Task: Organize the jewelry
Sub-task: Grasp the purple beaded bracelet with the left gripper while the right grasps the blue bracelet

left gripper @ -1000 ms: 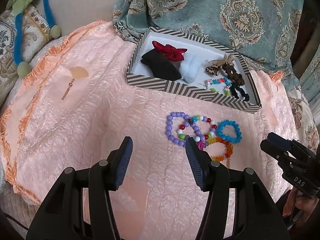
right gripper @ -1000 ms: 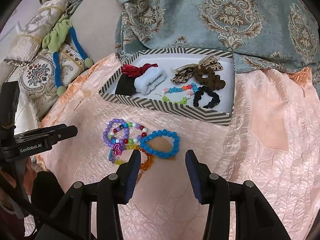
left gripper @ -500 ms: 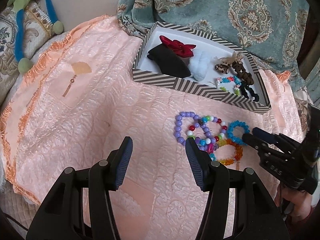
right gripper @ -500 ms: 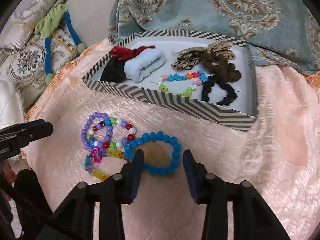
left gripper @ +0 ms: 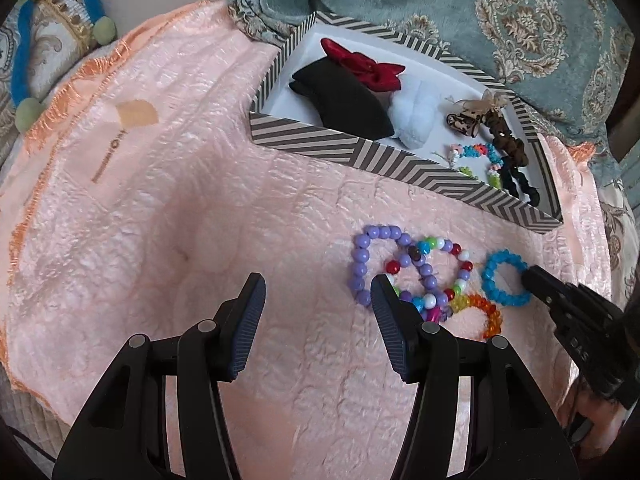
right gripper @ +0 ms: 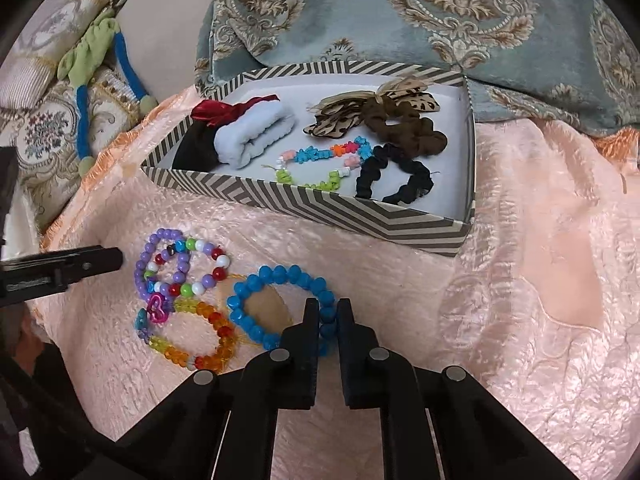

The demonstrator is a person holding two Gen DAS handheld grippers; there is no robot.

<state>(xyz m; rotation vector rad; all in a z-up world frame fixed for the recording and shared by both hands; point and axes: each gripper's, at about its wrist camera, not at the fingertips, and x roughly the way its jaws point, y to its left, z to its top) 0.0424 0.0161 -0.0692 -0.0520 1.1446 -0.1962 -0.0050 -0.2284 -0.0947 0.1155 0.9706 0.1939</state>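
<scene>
Four beaded bracelets lie bunched on the peach bedspread point(right gripper: 520, 280), just in front of the striped box point(right gripper: 304, 204) that already holds scrunchies and a beaded strand. Furthest left, the left tongs point(left gripper: 316, 312) hang wide open and empty over bare cloth, just beside the purple bracelet point(left gripper: 362, 264), probably waiting their turn. Next come the multicoloured bracelet point(right gripper: 200, 268) and the orange one point(right gripper: 200, 340), overlapping each other. Rightmost, the blue bracelet point(right gripper: 280, 304) has its near side pinched between the right tongs point(right gripper: 328, 320), which are clamped nearly shut on the beads, seemingly so it can be lifted into the box.
</scene>
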